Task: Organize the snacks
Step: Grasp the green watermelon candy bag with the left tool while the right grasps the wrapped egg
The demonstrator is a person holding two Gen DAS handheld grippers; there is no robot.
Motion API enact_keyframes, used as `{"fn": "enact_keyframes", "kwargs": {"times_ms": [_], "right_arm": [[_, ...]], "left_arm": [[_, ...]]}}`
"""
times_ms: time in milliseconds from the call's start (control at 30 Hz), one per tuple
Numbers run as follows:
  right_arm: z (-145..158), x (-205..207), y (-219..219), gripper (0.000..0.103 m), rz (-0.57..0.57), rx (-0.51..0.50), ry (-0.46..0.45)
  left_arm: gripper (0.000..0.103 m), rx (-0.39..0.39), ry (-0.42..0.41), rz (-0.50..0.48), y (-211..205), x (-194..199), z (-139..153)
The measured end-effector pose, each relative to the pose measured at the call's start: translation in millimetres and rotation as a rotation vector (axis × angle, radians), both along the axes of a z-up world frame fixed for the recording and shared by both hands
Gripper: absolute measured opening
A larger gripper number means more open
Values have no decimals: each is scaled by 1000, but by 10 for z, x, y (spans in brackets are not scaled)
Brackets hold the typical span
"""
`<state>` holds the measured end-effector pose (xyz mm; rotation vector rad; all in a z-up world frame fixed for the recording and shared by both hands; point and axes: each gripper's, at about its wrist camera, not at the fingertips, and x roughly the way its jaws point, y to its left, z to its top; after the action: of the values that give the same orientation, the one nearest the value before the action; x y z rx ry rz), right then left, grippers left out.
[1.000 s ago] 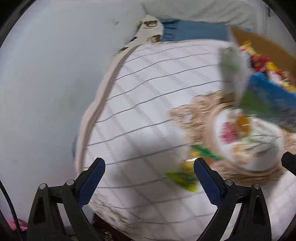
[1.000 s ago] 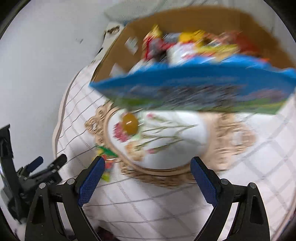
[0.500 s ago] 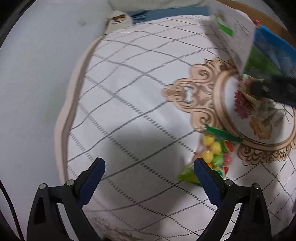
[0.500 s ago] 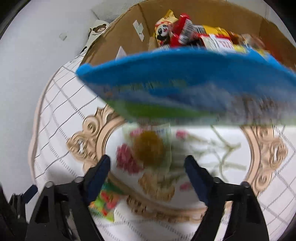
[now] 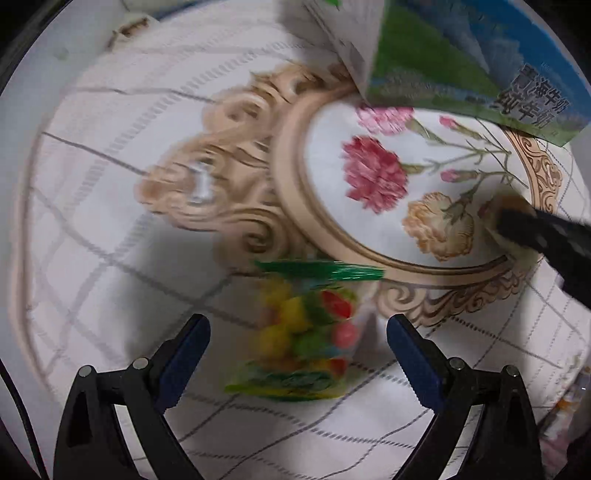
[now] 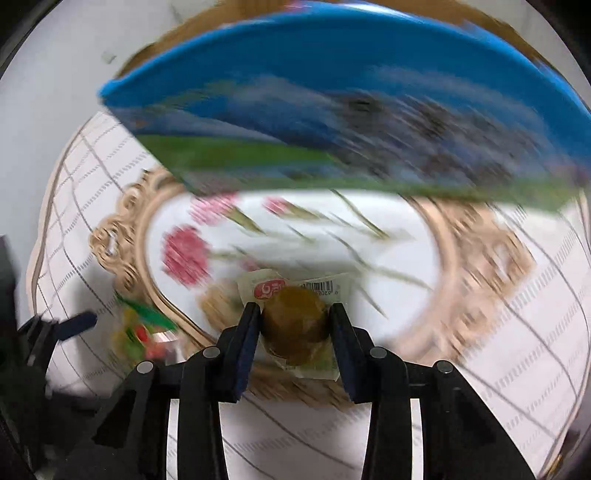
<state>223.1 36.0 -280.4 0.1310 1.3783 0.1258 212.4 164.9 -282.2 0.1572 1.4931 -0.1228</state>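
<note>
A clear bag of colourful candies (image 5: 301, 332) with a green top lies on the checked tablecloth (image 5: 110, 206), just ahead of and between the fingers of my open left gripper (image 5: 297, 349); it shows blurred in the right wrist view (image 6: 142, 330). My right gripper (image 6: 293, 325) is shut on a small brown wrapped cake (image 6: 295, 319) over the flowered middle of the cloth. Its black fingers (image 5: 543, 236) show at the right of the left wrist view.
A blue and green milk carton box (image 6: 351, 110) stands just beyond the flower pattern and fills the top of both views (image 5: 461, 62). A brown cardboard box edge (image 6: 491, 26) shows behind it. The table's edge curves along the left (image 5: 22, 258).
My right gripper has moved down to the brown cake and closed on it. My left gripper has moved forward so the candy bag now lies between its fingers.
</note>
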Motion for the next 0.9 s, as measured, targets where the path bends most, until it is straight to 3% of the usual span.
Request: {"fn": "enact_keyframes", "kwargs": {"times_ms": [67,133,233,367,500,767,900], "right_arm": [[-7,-100,-168,41,-26,-9,13],[-12,-185,-315,41,-51,-14,20],[-18,-313,-540,41,-90,-11,33],[-13,-461,-782,41,-116,-7,40],[-42,-648,-1021,41,-118,-20,64],[-377,-750,-1228,42,-95,23,164],[-463,-720,-1318,48,-87,48,179]], "left_arm": [[86,-26,32,13,-27,30,-91],[66,-22,17,26,-47,50,-81],[56,-52,34,62,-94,88,-48],[55,-162,108,156,-226,-35,-53],[55,-201,148,187,-505,-224,-99],[56,-128,190,158,-843,-394,-277],[56,-107,194,170,-895,-387,-355]]}}
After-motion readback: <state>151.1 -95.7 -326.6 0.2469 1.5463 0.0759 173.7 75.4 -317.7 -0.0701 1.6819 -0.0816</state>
